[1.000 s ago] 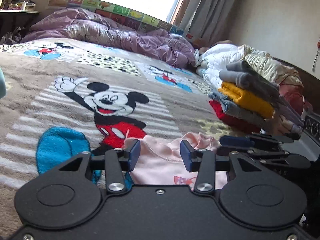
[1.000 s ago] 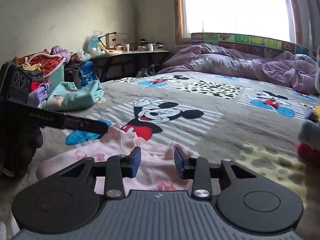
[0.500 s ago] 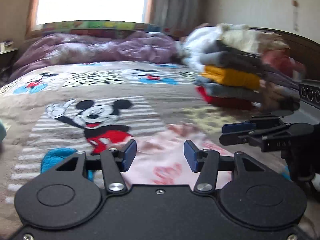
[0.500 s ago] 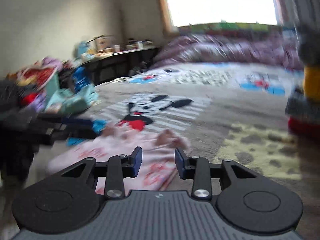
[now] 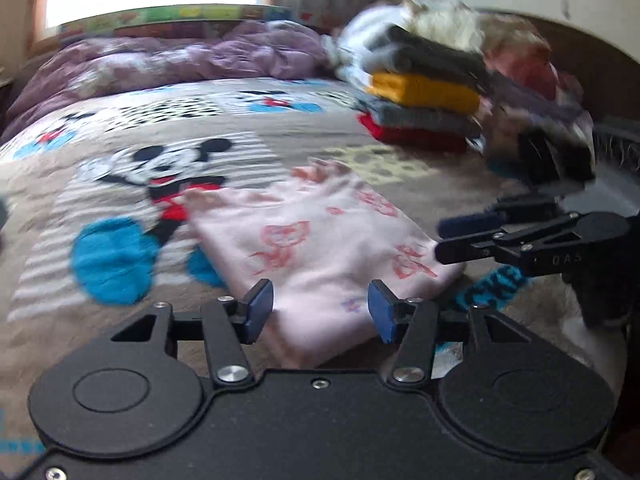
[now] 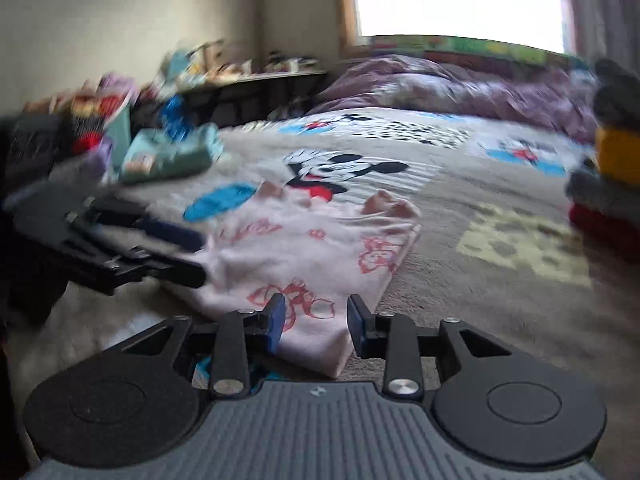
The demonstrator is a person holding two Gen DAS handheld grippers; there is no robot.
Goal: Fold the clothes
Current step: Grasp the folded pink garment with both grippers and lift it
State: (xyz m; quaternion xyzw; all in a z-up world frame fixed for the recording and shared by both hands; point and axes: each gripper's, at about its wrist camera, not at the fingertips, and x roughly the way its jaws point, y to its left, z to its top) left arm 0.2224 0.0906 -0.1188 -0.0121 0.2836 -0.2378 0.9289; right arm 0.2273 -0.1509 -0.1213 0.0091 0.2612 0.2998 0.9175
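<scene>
pink garment (image 5: 320,240) folded flat on the mickey blanket (image 5: 120,184), 12 o'clock of both tools; left gripper (image 5: 320,312) jaws apart, just widened, nothing pinched; right gripper (image 6: 316,320) narrower gap, empty, over garment's near edge; folded stack (image 5: 424,108) at 1 o'clock

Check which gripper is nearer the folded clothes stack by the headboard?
Right. The right gripper sits at the pink garment's edge on the side facing the folded stack. The left gripper is at the garment's near edge, farther from the stack.
</scene>
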